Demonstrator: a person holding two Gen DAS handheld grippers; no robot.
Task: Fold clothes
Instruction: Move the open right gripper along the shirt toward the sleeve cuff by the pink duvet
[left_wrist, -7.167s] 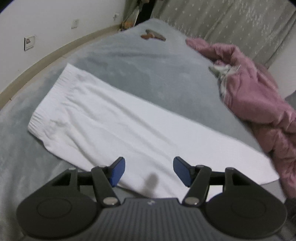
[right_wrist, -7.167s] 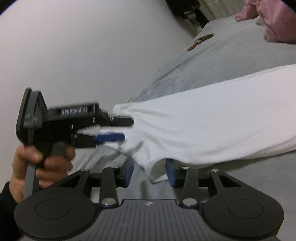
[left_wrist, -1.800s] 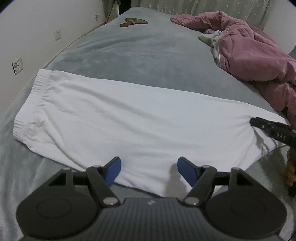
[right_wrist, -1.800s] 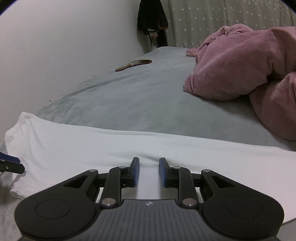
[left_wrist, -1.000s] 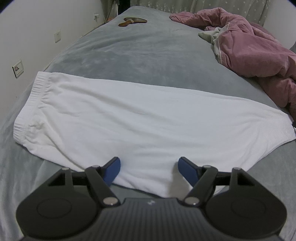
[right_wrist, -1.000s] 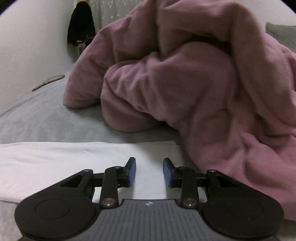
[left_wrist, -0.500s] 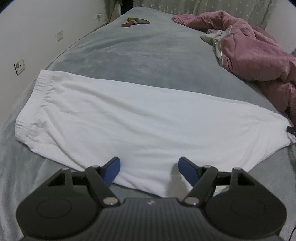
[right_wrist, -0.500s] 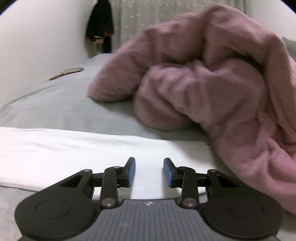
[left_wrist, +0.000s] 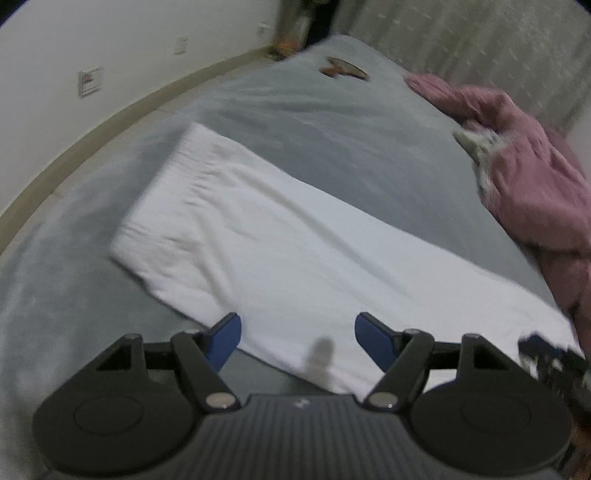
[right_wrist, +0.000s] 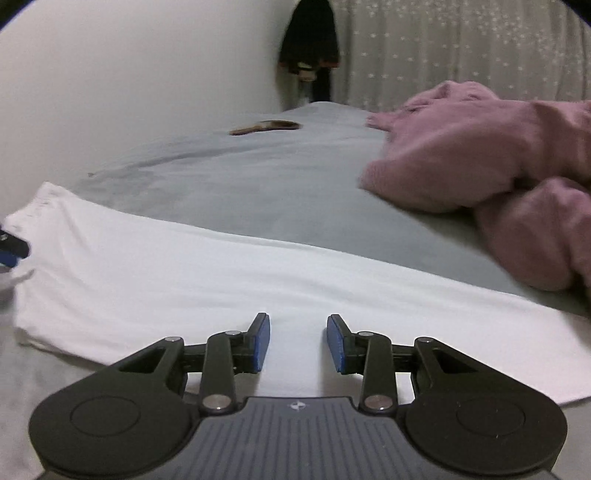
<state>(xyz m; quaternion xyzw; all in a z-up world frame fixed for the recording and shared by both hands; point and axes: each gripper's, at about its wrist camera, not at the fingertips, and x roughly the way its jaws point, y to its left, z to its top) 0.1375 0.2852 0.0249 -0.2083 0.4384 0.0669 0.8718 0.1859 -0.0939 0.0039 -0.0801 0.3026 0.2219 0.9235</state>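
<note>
White trousers (left_wrist: 288, 243) lie flat, folded lengthwise, across the grey bed (left_wrist: 332, 122), waistband at the far left. My left gripper (left_wrist: 297, 338) hovers open over their near edge, nothing between its blue pads. In the right wrist view the same trousers (right_wrist: 192, 273) stretch across the bed, and my right gripper (right_wrist: 298, 341) hangs just above the cloth with its jaws partly apart and empty. The right gripper's dark tip (left_wrist: 546, 350) shows blurred at the lower right of the left wrist view. The left gripper's tip (right_wrist: 13, 247) pokes in at the left edge of the right wrist view.
A heap of pink clothing (left_wrist: 532, 184) (right_wrist: 498, 166) covers the bed's right side. A small brown object (left_wrist: 343, 68) (right_wrist: 266, 126) lies near the far end. A white wall with sockets (left_wrist: 88, 79) runs along the left; a curtain (right_wrist: 461, 48) hangs behind.
Both views have swung. The left gripper has rolled and shifted, so the trousers now run diagonally. The right gripper has turned away from the pink heap back over the trousers. Neither gripper's opening has visibly changed.
</note>
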